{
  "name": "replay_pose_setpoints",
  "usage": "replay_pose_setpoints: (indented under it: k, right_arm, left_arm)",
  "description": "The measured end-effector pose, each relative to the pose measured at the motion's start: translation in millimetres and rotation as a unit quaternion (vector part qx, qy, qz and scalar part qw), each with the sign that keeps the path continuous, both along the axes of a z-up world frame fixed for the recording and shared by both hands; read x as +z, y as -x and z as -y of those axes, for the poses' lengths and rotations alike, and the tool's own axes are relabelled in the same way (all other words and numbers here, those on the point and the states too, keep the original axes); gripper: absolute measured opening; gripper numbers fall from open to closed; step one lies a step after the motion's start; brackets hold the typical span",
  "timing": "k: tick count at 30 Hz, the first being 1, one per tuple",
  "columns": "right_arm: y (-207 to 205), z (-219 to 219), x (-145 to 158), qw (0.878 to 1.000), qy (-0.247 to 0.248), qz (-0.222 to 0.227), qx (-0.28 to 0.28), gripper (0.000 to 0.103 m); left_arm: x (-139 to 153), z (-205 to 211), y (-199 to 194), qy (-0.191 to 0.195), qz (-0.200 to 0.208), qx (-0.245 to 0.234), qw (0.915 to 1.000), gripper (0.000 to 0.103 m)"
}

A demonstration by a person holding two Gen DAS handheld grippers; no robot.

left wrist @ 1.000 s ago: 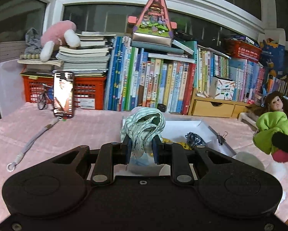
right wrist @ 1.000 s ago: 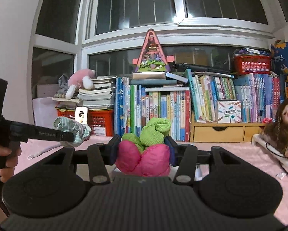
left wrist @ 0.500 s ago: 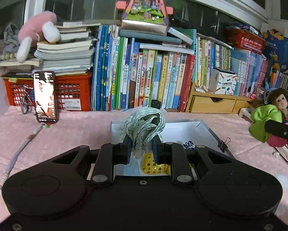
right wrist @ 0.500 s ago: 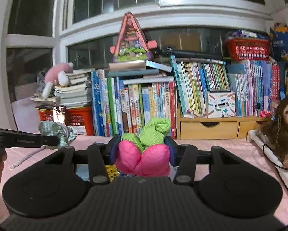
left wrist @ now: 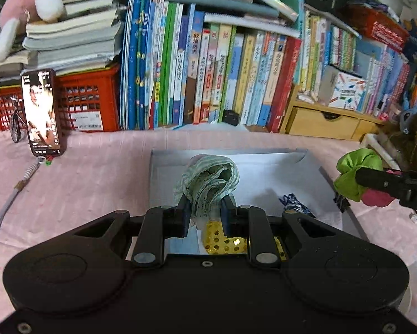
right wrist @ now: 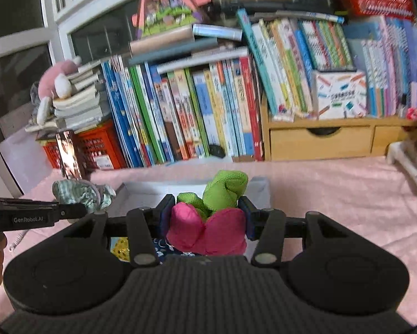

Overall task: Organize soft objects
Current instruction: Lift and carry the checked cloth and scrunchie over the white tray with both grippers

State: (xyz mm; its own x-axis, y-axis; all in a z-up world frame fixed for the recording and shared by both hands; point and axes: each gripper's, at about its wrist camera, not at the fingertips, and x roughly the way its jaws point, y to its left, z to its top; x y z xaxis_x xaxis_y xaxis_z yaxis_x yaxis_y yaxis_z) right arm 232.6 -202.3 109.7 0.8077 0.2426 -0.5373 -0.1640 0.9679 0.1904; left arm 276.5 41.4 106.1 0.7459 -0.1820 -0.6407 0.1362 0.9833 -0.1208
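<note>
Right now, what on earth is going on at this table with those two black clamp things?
A person is tidying soft hair ties using a handheld gripper in each hand. The left gripper is shut on a striped green scrunchie, held over a shallow white box on the pink tablecloth. The right gripper is clamped on a pink and green scrunchie, also at the box. A few small items already lie inside; neither scrunchie has been let go yet.
</note>
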Motion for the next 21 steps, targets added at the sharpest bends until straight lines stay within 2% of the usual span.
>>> replay_pose_setpoints:
  k: [13,21]
  right_arm:
    - [-44.1,-1.3,-21.9,0.998,0.022,-0.059,0.013,0.054]
    - [-60.5,-6.4,-38.9,0.995,0.043,-0.088,0.017,0.054]
  left_arm:
    - [-20.4,0.0,-38.3,0.012,-0.056,0.005,0.9983,0.02]
    - [-32.4,7.0,-49.9,0.001,-0.08,-0.005,0.9968,0.02]
